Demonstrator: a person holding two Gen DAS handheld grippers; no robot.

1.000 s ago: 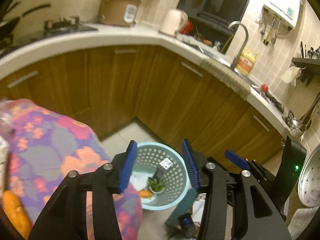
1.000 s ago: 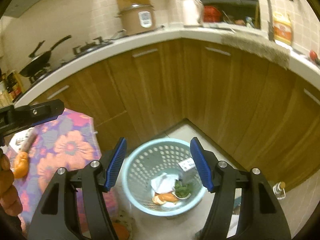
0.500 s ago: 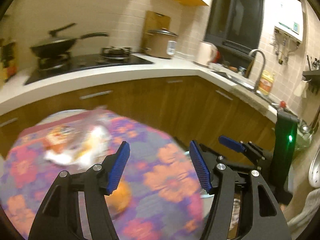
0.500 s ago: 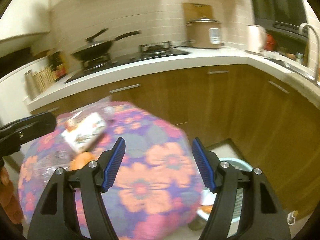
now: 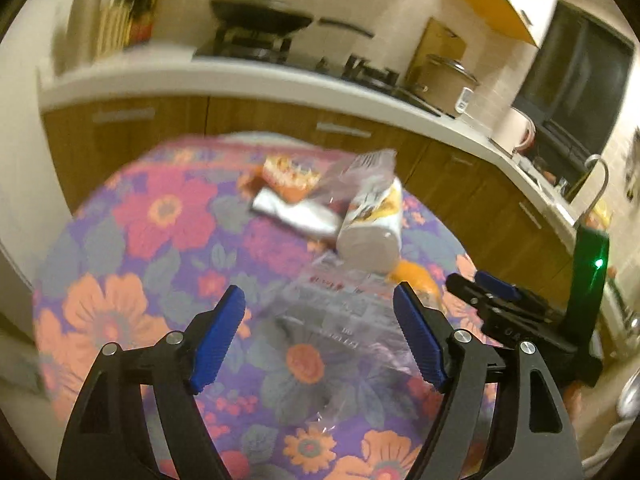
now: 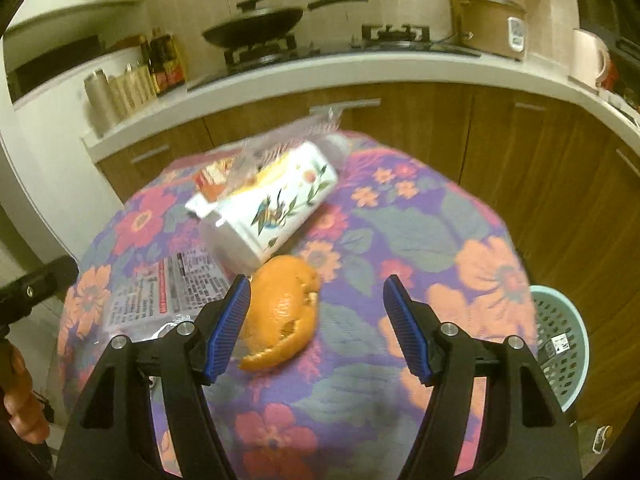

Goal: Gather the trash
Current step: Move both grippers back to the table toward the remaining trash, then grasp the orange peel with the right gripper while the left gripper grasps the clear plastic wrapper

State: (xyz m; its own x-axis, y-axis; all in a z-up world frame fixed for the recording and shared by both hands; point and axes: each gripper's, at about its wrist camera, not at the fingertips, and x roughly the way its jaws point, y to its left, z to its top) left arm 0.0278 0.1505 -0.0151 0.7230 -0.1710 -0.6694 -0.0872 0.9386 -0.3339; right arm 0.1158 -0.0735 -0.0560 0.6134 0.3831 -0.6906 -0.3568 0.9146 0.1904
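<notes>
My right gripper (image 6: pixel 316 330) hangs released, nothing gripped; the curled orange peel (image 6: pixel 284 312) lies at frame centre by its left pad. My left gripper (image 5: pixel 320 338) is opening over a clear crinkled wrapper (image 5: pixel 340 320), empty. Beyond lies a white flowered carton (image 6: pixel 272 208). The teal basket (image 6: pixel 560 344) sits far right.

Litter crowds the far half of a round table under a floral cloth (image 6: pixel 420 232): a toppled white carton (image 6: pixel 276 208), an orange peel (image 6: pixel 284 312) just before it, a clear printed wrapper (image 6: pixel 168 292) to its left and a snack packet (image 5: pixel 292 176) behind. The cloth's right side lies bare, a free path toward the teal basket (image 6: pixel 560 344) beside the table.
</notes>
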